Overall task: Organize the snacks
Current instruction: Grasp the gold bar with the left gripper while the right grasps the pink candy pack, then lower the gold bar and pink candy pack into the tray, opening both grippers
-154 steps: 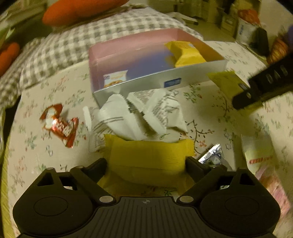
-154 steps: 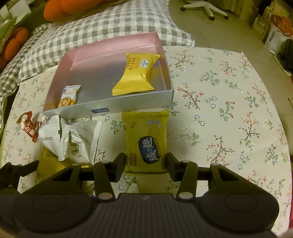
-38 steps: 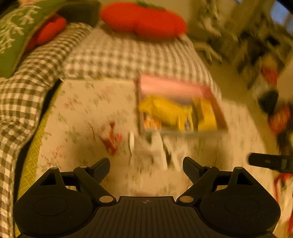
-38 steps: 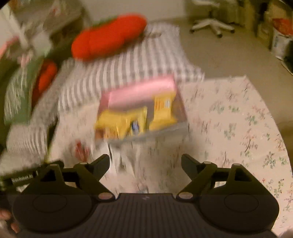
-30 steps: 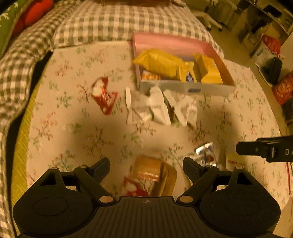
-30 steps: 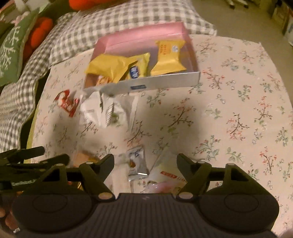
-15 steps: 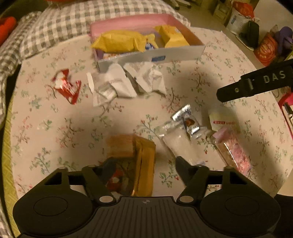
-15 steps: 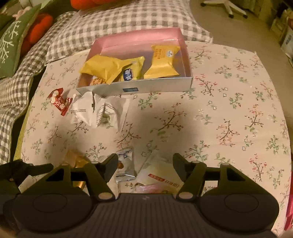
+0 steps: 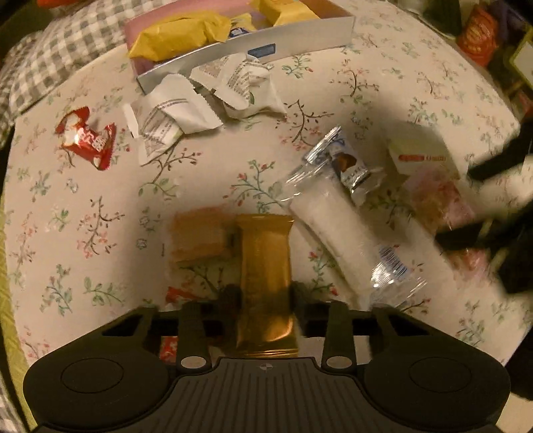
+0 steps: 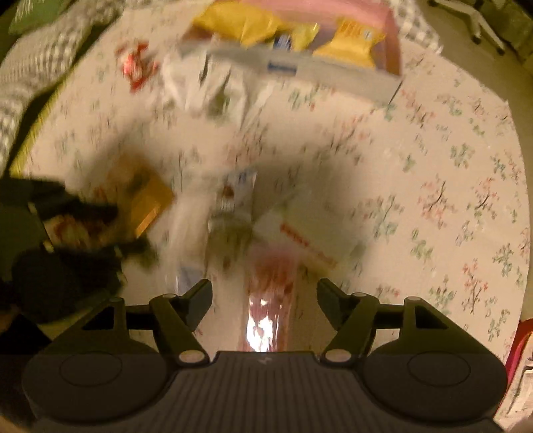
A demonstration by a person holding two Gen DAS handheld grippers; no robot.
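My left gripper is shut on a gold snack bar that lies on the flowered tablecloth. An orange wafer pack lies just left of the bar. My right gripper is open, its fingers on either side of a pink-and-clear snack pack; this view is blurred. The pink box at the far side holds yellow packs. It also shows in the right wrist view.
White wrappers lie in front of the box. A red candy lies at the left. A long clear pack and a small silver pack lie right of the gold bar. A checked cushion borders the cloth.
My left gripper has moved down and closed on the gold bar. My right gripper has dropped lower over the pink-and-clear pack and is moving fast.
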